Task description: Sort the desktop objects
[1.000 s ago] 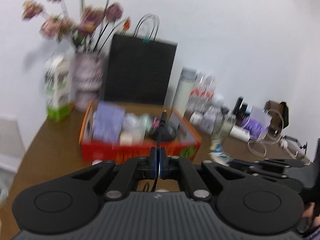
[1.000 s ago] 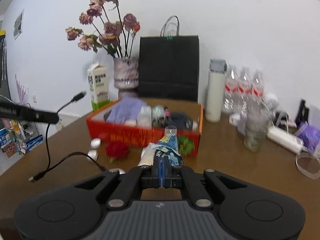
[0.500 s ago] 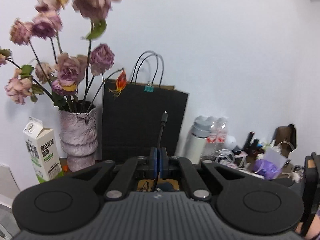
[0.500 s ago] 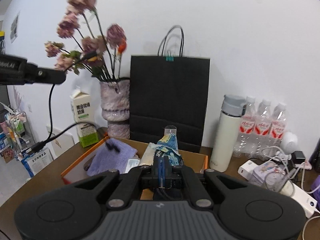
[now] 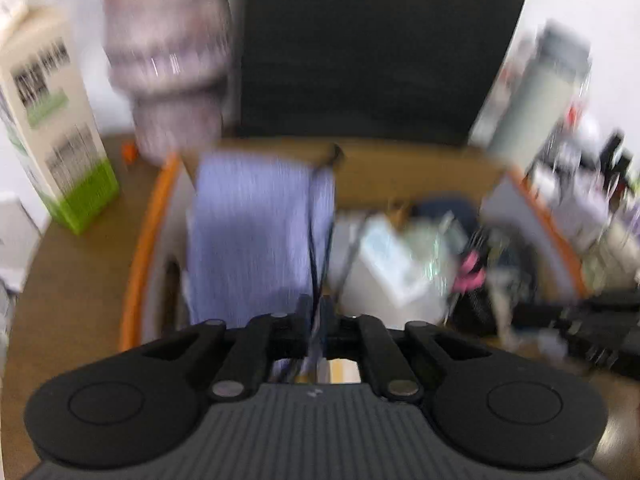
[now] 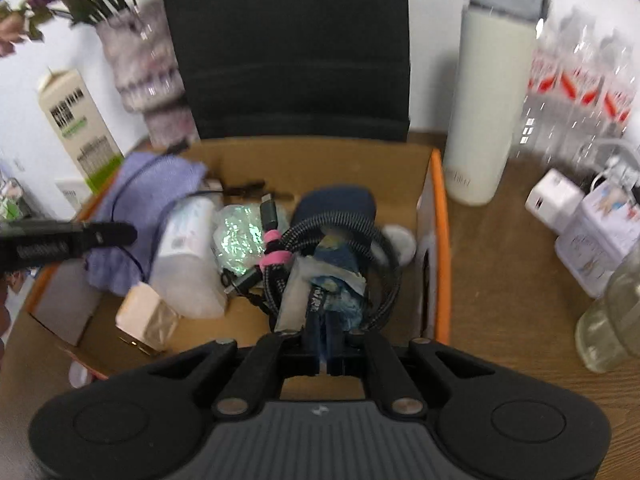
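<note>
An orange-rimmed cardboard box [image 6: 438,240] holds a purple cloth [image 5: 248,232], a coiled braided cable [image 6: 332,220] with a pink tie, a white bottle-like item and a shiny green packet. My left gripper [image 5: 316,308] is shut on a thin black cable [image 5: 316,232], whose plug end reaches out over the purple cloth. In the right wrist view the same left gripper [image 6: 116,234] enters from the left. My right gripper [image 6: 326,332] is shut on a crumpled blue-and-white packet [image 6: 332,280], held just above the coiled cable inside the box.
Behind the box stand a black paper bag [image 6: 288,40], a pink vase [image 6: 140,60] and a milk carton [image 6: 76,120]. To the right are a white flask [image 6: 490,100], water bottles [image 6: 580,80], a white charger [image 6: 554,196] and a glass jar [image 6: 612,320].
Both grippers have swung forward and tipped downward, from facing the wall and bag to looking into the box. Each still holds its item, now over the box's contents.
</note>
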